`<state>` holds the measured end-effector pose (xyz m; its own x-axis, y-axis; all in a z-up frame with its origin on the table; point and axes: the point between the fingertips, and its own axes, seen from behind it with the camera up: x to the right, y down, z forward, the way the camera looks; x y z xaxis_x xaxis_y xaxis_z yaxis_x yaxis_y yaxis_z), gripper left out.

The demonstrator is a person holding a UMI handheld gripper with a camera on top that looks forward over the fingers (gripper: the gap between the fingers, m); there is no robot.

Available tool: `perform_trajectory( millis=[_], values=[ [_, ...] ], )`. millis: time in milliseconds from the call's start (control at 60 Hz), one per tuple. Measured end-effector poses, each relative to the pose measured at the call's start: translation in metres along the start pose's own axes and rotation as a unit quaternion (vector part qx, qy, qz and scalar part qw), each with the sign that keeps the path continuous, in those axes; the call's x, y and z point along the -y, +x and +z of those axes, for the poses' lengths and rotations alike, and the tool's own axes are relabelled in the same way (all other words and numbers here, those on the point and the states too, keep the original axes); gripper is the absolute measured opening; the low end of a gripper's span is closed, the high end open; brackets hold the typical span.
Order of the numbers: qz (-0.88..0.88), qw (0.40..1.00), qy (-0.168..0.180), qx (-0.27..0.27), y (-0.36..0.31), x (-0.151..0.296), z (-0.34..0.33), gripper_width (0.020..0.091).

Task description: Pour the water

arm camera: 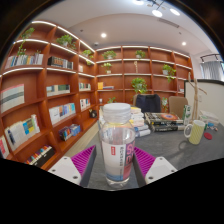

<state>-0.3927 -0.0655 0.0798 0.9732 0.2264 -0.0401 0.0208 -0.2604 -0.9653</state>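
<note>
A clear plastic water bottle [117,138] with a white cap and a pale label stands upright between my fingers, over the grey table [170,148]. My gripper [117,152] is shut on it: the magenta pads [88,158] meet the bottle's sides on the left and right with no gap showing. The bottle's base sits low between the fingers, and I cannot tell whether it rests on the table or hangs just above it. A pale green mug [196,131] stands beyond the right finger, farther out on the table.
A stack of books [160,122] lies on the table behind the bottle, left of the mug. Wooden bookshelves [45,90] line the left wall and the back wall. A dark chair [148,102] stands at the table's far side.
</note>
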Motion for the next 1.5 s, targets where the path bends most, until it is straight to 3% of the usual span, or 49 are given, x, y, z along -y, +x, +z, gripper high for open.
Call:
perform_trajectory(
  millis=[83,167,317,617,800,933,1133,1300,1500],
  values=[
    [-0.023,0.999,-0.007,-0.022,0.011,-0.004,0.005,0.0511],
    [-0.020,1.000,-0.008,-0.017,0.009,-0.003,0.005,0.0480],
    [-0.009,1.000,0.003,-0.015,0.009,-0.002,0.003,0.0356],
    [0.005,1.000,0.002,-0.010,0.017,-0.001,0.001,0.0353],
    [0.093,0.994,0.013,-0.046,0.083,0.024,-0.002,0.0353],
    [0.223,0.973,0.046,-0.046,0.142,0.048,0.013,0.0368],
    [0.448,0.887,0.115,0.006,0.217,0.092,0.039,0.0369],
    [0.597,0.790,0.133,0.052,0.250,0.117,0.056,0.0370],
    [0.733,0.648,0.181,0.098,0.292,0.140,0.074,0.0369]
  ],
)
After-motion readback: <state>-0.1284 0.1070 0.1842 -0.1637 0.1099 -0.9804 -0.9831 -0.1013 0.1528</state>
